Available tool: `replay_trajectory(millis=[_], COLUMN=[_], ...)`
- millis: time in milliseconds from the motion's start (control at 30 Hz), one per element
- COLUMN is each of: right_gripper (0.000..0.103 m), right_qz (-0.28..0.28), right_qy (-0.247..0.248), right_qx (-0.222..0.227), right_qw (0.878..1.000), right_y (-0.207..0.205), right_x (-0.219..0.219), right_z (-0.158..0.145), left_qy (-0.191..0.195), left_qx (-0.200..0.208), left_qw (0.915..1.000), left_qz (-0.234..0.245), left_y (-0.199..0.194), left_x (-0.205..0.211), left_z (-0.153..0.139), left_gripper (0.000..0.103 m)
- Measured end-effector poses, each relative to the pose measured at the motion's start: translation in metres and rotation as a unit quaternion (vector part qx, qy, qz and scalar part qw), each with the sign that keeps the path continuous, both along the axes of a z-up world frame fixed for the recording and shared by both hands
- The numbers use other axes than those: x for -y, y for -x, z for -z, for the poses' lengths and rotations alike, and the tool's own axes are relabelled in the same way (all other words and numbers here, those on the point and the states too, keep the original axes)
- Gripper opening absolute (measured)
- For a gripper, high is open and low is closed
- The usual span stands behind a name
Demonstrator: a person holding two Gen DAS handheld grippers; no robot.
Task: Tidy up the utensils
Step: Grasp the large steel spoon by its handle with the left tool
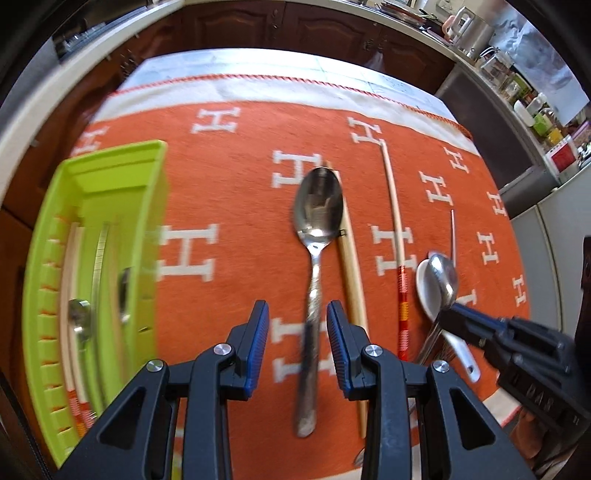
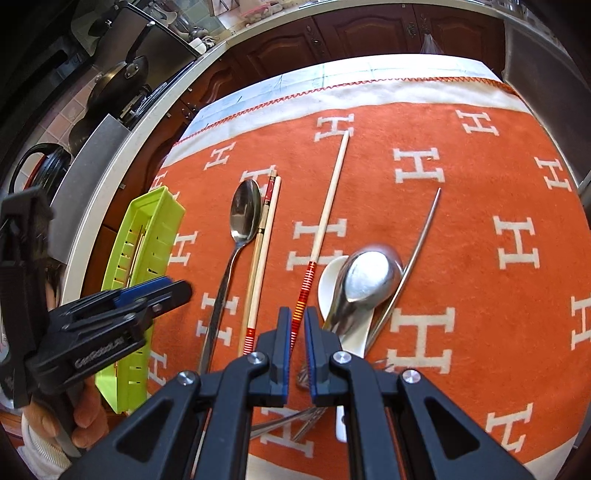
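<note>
A long steel spoon (image 1: 317,214) lies on the orange cloth, its handle between the open fingers of my left gripper (image 1: 297,317), which do not touch it. It also shows in the right wrist view (image 2: 244,212). A lime green utensil tray (image 1: 110,206) at the left holds chopsticks and spoons. My right gripper (image 2: 295,321) is slightly open with a red-striped chopstick (image 2: 327,218) between its fingers. Just right of it, a steel spoon (image 2: 369,277) rests on a white ceramic spoon (image 2: 328,280).
A pair of wooden chopsticks (image 2: 264,251) lies beside the long spoon. A thin metal chopstick (image 2: 421,236) leans by the spoon pile. Fork tines (image 2: 306,373) show under my right gripper. Kitchen counters and dark cabinets (image 2: 332,33) surround the table.
</note>
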State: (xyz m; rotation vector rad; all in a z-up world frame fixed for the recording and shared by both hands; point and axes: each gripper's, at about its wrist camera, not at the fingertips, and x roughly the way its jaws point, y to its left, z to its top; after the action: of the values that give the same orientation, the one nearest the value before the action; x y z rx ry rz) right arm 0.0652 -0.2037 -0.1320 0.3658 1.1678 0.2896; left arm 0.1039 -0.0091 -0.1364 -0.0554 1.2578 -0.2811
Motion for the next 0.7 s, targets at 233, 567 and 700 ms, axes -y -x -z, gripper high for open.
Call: replay_trajectory(millis=[233,567,700], right_gripper=[0.007,0.007,0.008], right_qz=[-0.008,-0.006,-0.009], right_qy=[-0.005,-0.010,-0.008], right_qx=[0.004,0.000,0.001], right_qw=[1.000,1.000,1.000], right_y=[-0.001,-0.004,-0.003], right_x=[-0.001,0.002,0.001], right_z=[0.002,0.009,0.008], left_qy=[0.041,0.012,-0.043], left_qx=[-0.032,-0.010,0.012], left_qw=[0.9986,0.9998,0.9985], left_qz=[-0.011,0.015,0.031], left_y=[-0.026,-0.031,-0.023], left_x=[0.001,0.017,0.035], left_z=[0.023,0.027,0.027], left_gripper=[0.024,0.022,0.022])
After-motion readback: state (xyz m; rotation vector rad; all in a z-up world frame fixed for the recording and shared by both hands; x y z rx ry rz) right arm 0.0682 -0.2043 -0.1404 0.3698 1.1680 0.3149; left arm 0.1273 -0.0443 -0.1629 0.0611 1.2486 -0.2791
